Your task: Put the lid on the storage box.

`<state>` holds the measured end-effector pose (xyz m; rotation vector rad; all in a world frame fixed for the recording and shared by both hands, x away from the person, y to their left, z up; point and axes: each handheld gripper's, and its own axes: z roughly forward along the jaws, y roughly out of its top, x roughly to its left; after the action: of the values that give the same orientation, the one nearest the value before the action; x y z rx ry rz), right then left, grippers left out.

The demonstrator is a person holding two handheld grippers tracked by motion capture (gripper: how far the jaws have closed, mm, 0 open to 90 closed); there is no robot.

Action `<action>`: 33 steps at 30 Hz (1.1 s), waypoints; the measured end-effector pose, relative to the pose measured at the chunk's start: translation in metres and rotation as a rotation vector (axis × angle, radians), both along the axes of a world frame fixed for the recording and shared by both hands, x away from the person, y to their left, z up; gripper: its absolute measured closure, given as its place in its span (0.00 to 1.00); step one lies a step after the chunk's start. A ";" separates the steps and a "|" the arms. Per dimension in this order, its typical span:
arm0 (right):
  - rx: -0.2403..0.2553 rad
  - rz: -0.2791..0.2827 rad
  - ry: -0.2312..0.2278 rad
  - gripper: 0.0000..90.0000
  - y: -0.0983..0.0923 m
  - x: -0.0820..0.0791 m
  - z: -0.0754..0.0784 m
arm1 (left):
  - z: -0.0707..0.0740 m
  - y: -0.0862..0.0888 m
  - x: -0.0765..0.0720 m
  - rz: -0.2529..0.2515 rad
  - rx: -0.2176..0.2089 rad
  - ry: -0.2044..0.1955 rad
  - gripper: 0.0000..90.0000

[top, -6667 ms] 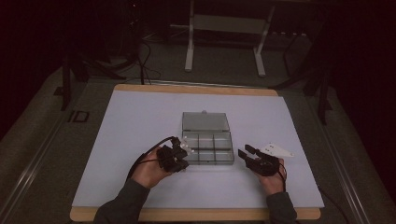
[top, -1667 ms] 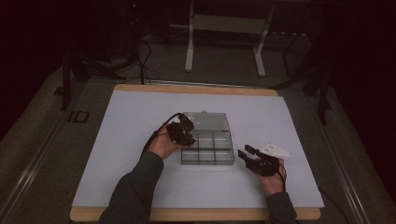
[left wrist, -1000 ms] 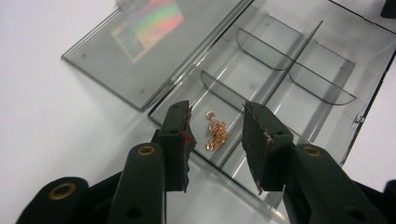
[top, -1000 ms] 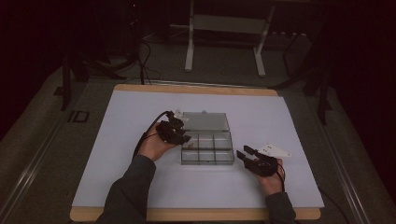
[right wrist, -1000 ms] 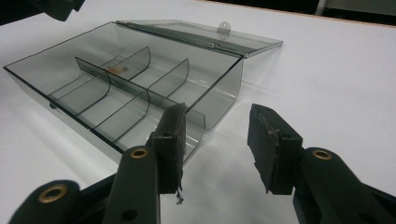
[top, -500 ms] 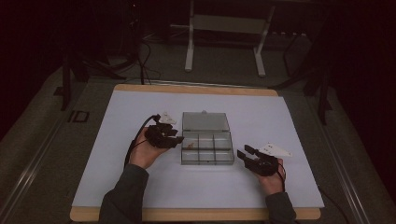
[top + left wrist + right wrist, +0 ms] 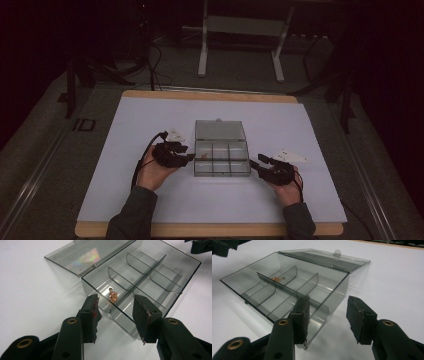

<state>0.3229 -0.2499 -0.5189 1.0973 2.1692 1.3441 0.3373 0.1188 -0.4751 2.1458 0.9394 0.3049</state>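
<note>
The clear smoky plastic compartment box (image 7: 222,159) sits mid-table on the white tabletop (image 7: 125,130), its flat transparent lid (image 7: 219,130) laid open toward twelve o'clock, and a small coppery crumpled piece (image 7: 113,296) lies in the box's rear left compartment. At the box's nine o'clock the left gripper (image 7: 186,159) has just been opening its jaws, which stand wide with nothing between them. At the box's four o'clock the right gripper (image 7: 255,165) has likewise been spreading its jaws, which gape empty beside the box's corner.

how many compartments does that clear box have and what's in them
6 compartments in the clear box, two rows of three. A small copper piece lies in the far-row compartment nearest the left gripper; the rest look empty.
</note>
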 end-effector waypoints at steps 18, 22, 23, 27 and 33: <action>-0.021 0.006 -0.003 0.61 0.008 0.016 0.016 | -0.010 -0.010 -0.009 -0.007 -0.040 0.038 0.59; -0.018 0.007 -0.001 0.61 0.009 0.021 0.019 | -0.013 -0.012 -0.008 0.006 -0.028 0.037 0.58; -0.017 0.008 0.003 0.61 0.010 0.023 0.020 | -0.015 -0.013 -0.008 0.012 -0.023 0.038 0.58; -0.025 0.012 0.011 0.60 0.011 0.029 0.021 | -0.022 -0.015 -0.006 0.024 -0.013 0.051 0.58; -0.018 0.003 0.031 0.59 0.014 0.038 0.020 | -0.031 -0.022 -0.004 0.030 0.006 0.068 0.58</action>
<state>0.3613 -0.2358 -0.4989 1.1152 2.2017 1.3152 0.3335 0.0968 -0.5058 2.1614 1.0107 0.2512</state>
